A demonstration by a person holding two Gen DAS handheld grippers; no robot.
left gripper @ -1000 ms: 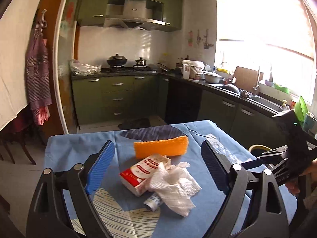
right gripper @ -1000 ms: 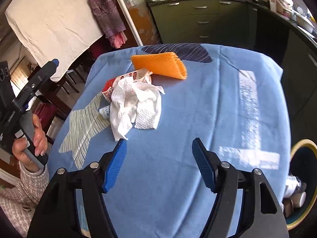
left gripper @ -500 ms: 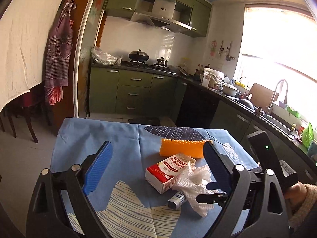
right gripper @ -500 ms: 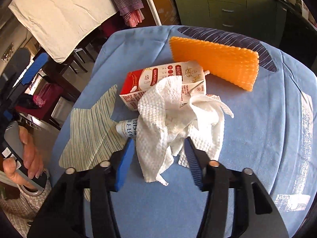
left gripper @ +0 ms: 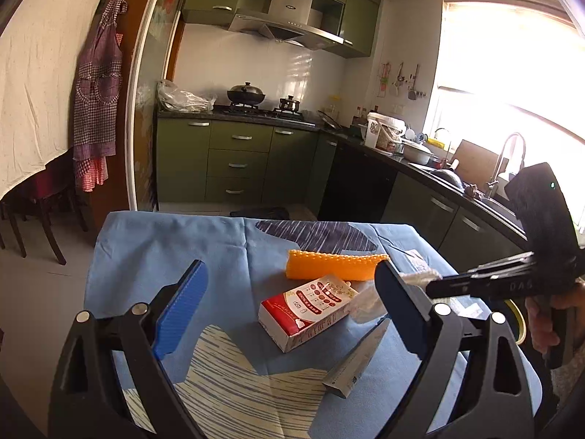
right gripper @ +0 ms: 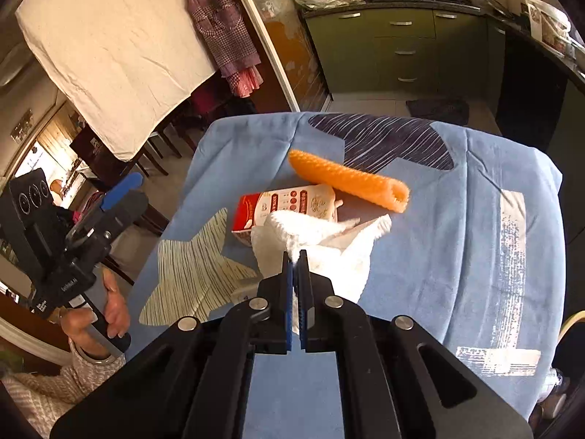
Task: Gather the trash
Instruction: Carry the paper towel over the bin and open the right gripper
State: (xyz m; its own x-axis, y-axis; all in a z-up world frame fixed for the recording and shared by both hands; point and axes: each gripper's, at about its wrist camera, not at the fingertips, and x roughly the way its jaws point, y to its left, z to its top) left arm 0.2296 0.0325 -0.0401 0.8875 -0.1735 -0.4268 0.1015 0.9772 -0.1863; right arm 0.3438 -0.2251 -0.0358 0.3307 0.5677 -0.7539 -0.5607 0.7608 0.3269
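The right gripper [right gripper: 296, 256] has just closed its fingers [right gripper: 289, 292] on the white paper towel [right gripper: 321, 245], low in the middle of the right wrist view. A second ago those fingers stood wide over bare blue cloth, with the towel lying crumpled farther up the frame against the carton; now the pads are clenched on a fold of it and the rest hangs below and to the right of the tips. In the left wrist view the same towel shows only as a white scrap at the tip of the right gripper, at the right of the frame, and it looks lifted clear of the bench [left gripper: 153, 241].

With the towel gone from the heap, the red and white carton [left gripper: 307, 309] lies fully uncovered at the centre of the left wrist view, the orange foam sleeve [left gripper: 336, 265] just behind it, and a small flattened tube [left gripper: 354, 360] in the lower right beside the carton.

The left gripper [left gripper: 289, 314] has its fingers [left gripper: 181, 311] spread and holding nothing, framing the carton from either side without touching it.

So I judge the first piece of trash is secured and ready to carry off. A yellow-rimmed bin edge [right gripper: 570, 320] shows at the lower right of the right wrist view, the likely place for it. The carton looks next for the left hand.
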